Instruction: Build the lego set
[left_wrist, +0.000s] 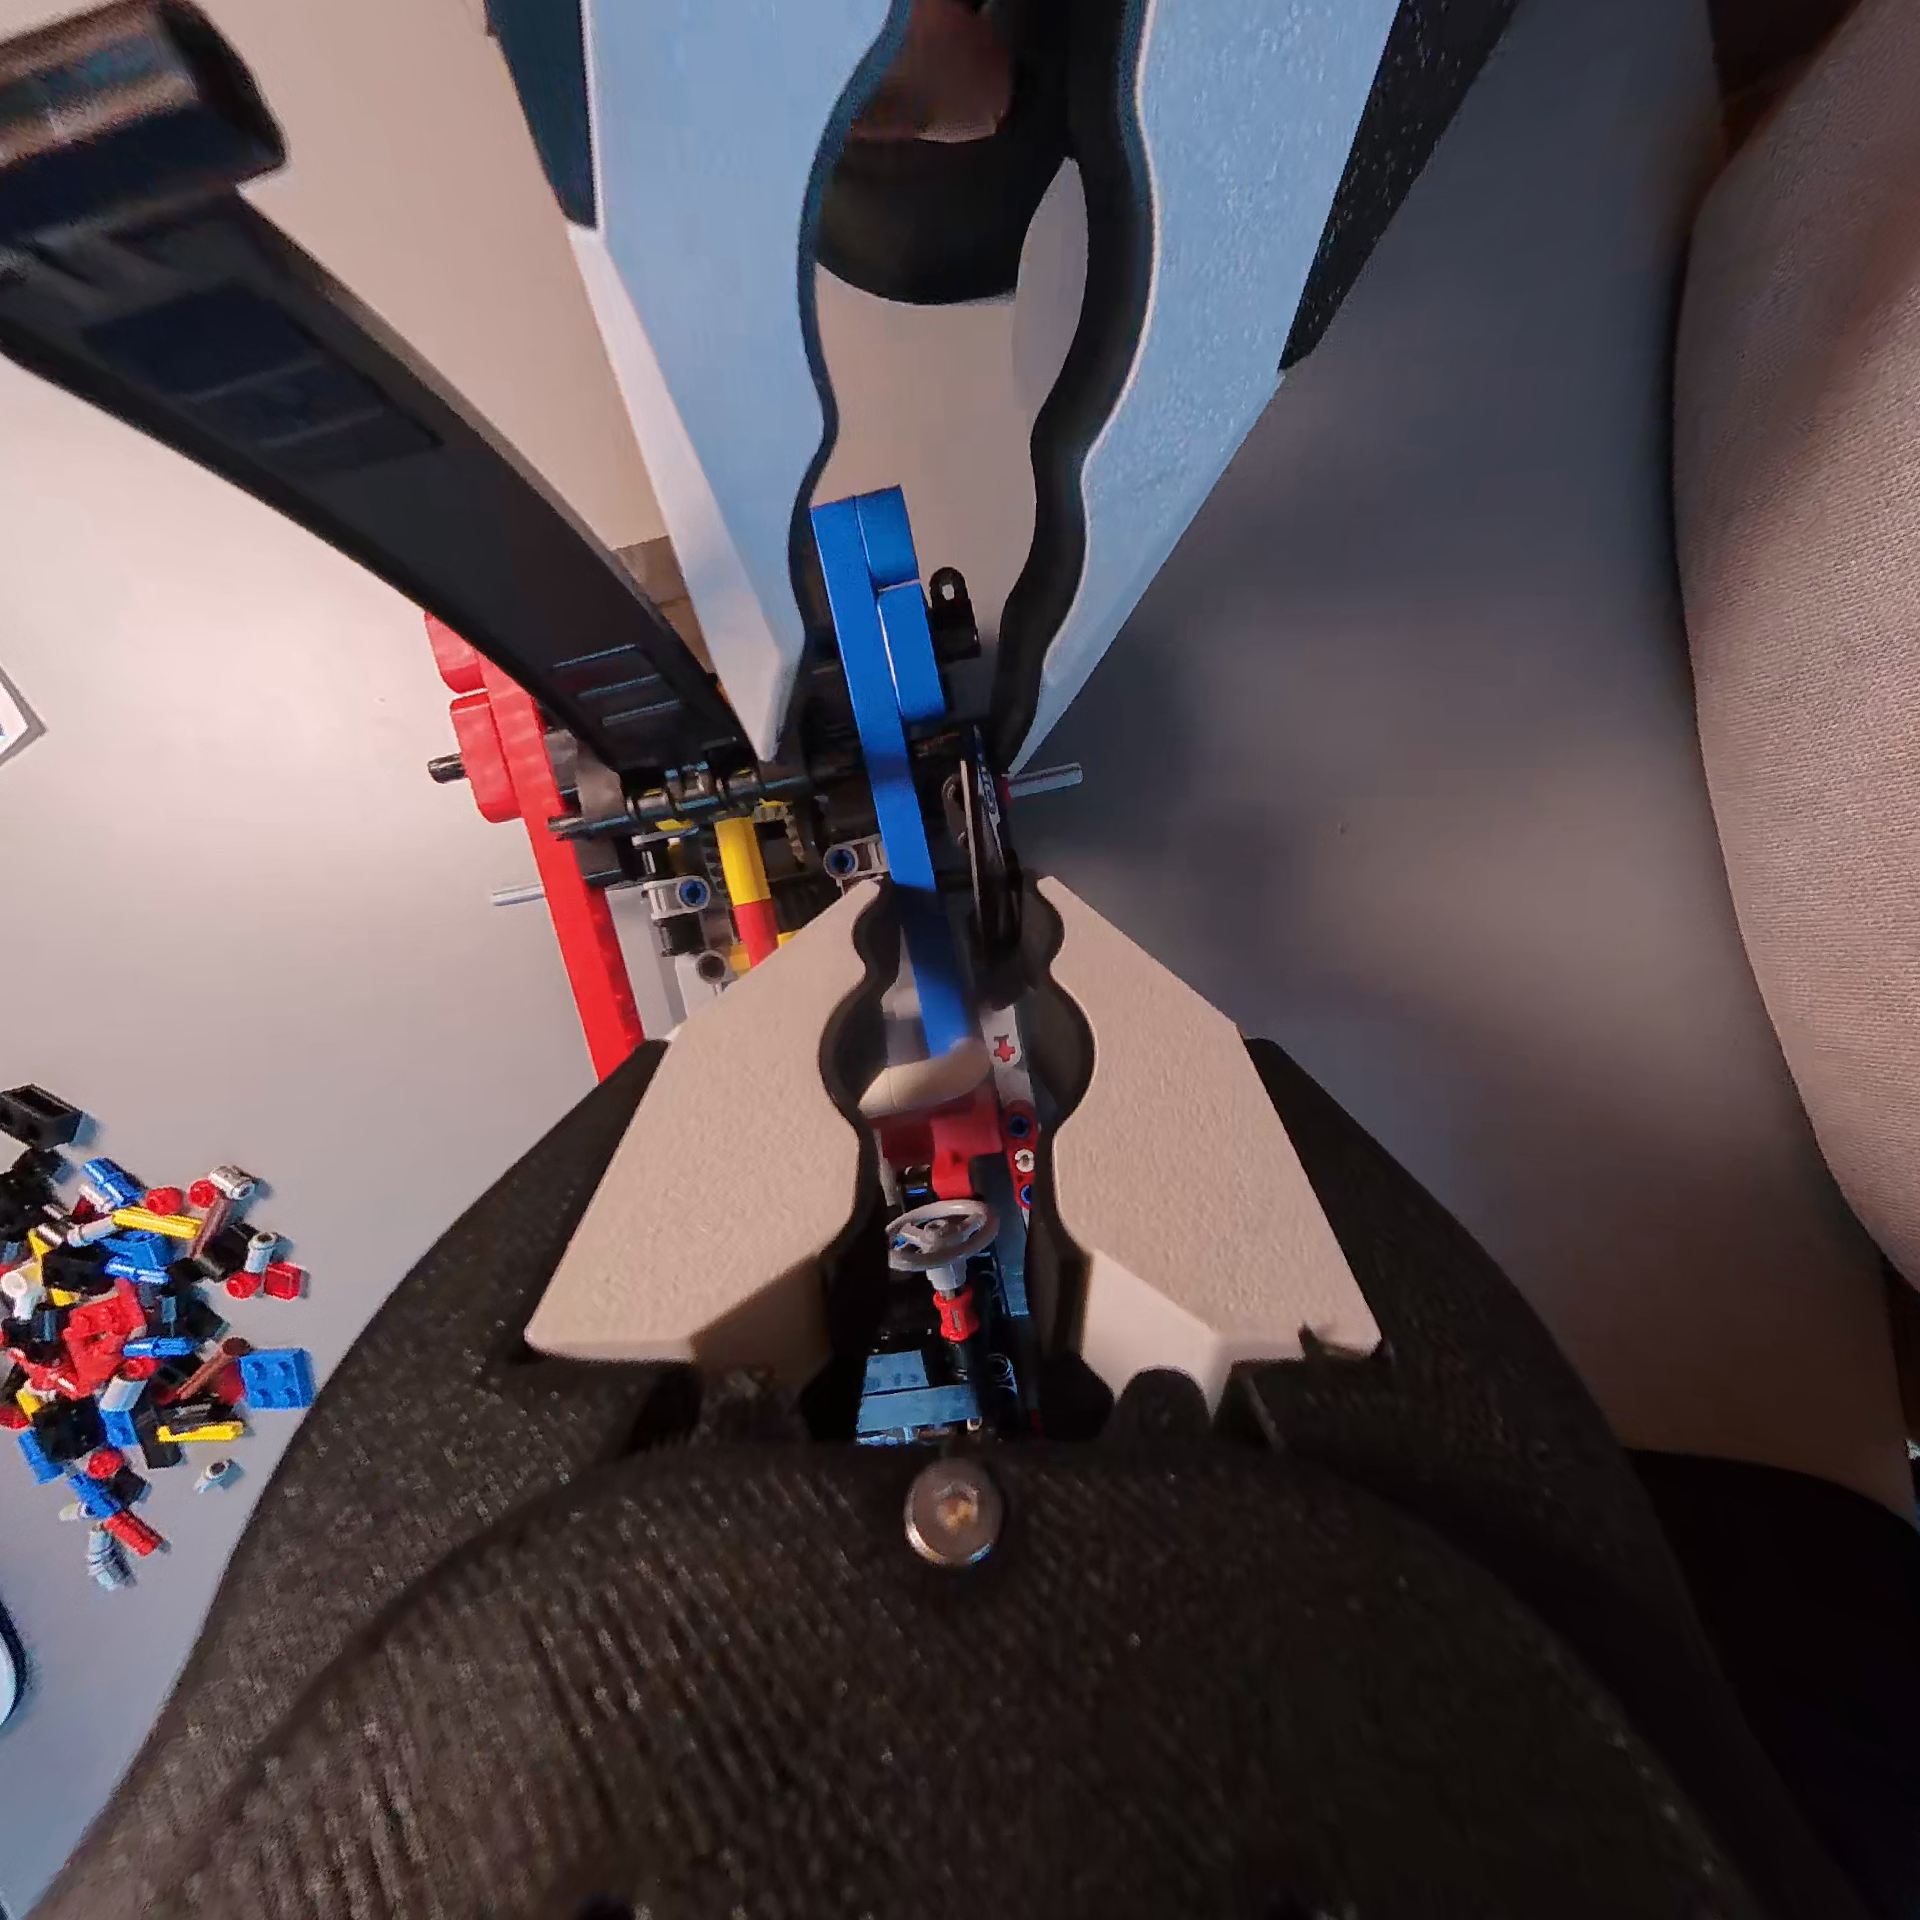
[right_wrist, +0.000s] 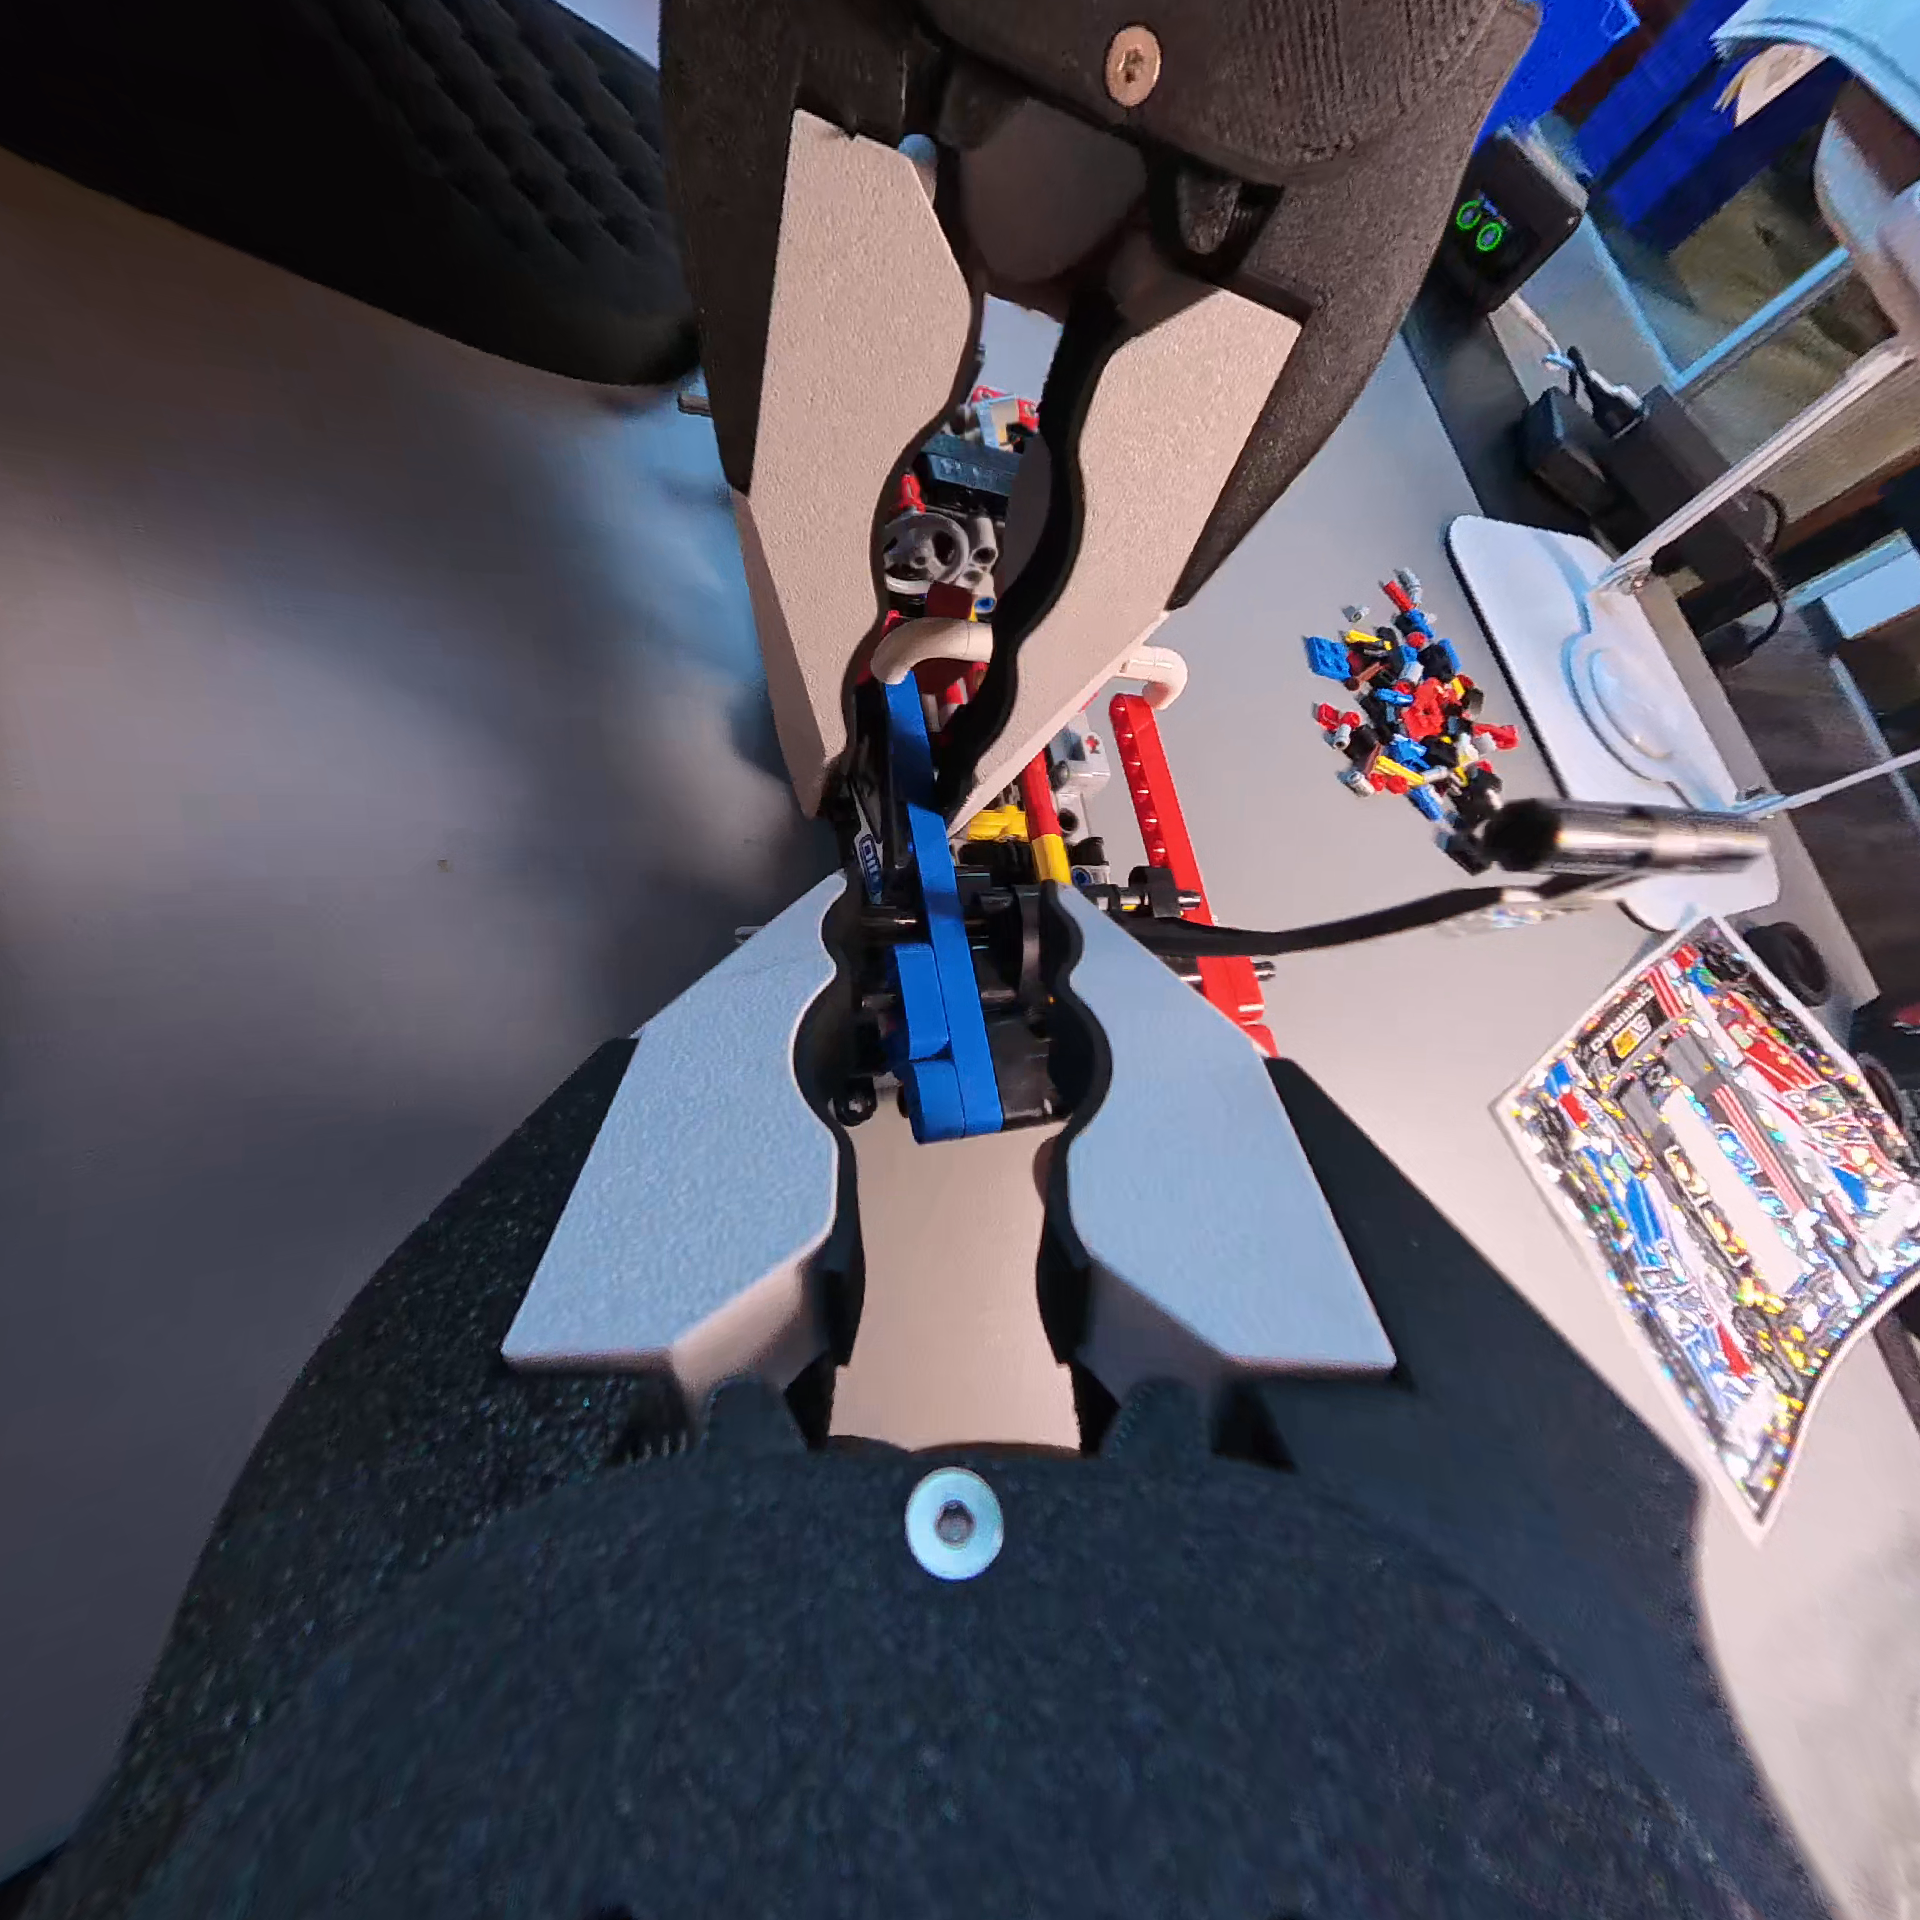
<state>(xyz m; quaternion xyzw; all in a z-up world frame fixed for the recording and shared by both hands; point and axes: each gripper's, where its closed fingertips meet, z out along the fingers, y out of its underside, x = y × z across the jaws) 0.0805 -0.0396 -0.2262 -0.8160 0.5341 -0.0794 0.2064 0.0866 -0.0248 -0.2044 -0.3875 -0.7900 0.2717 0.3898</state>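
Observation:
A partly built Lego car model (left_wrist: 738, 852) with a long blue beam (left_wrist: 883, 665), a red side beam (left_wrist: 561, 883) and a grey steering wheel (left_wrist: 940, 1236) is held above the grey table. My left gripper (left_wrist: 951, 904) is shut on its steering-wheel end. My right gripper (left_wrist: 899, 758) comes in from the opposite side, shut on the other end. In the right wrist view the right gripper (right_wrist: 948, 894) grips the model (right_wrist: 940, 987) by its blue end, and the left gripper (right_wrist: 894, 810) faces it from above. Much of the model is hidden between the fingers.
A pile of loose Lego pieces (left_wrist: 125, 1320) lies on the table (left_wrist: 260, 935); it also shows in the right wrist view (right_wrist: 1403, 717). A shiny sticker sheet (right_wrist: 1714, 1195), a black cable with a cylindrical end (right_wrist: 1621, 831) and a white pad (right_wrist: 1538, 623) lie to the right. Less than 4 cm separates the two grippers' tips.

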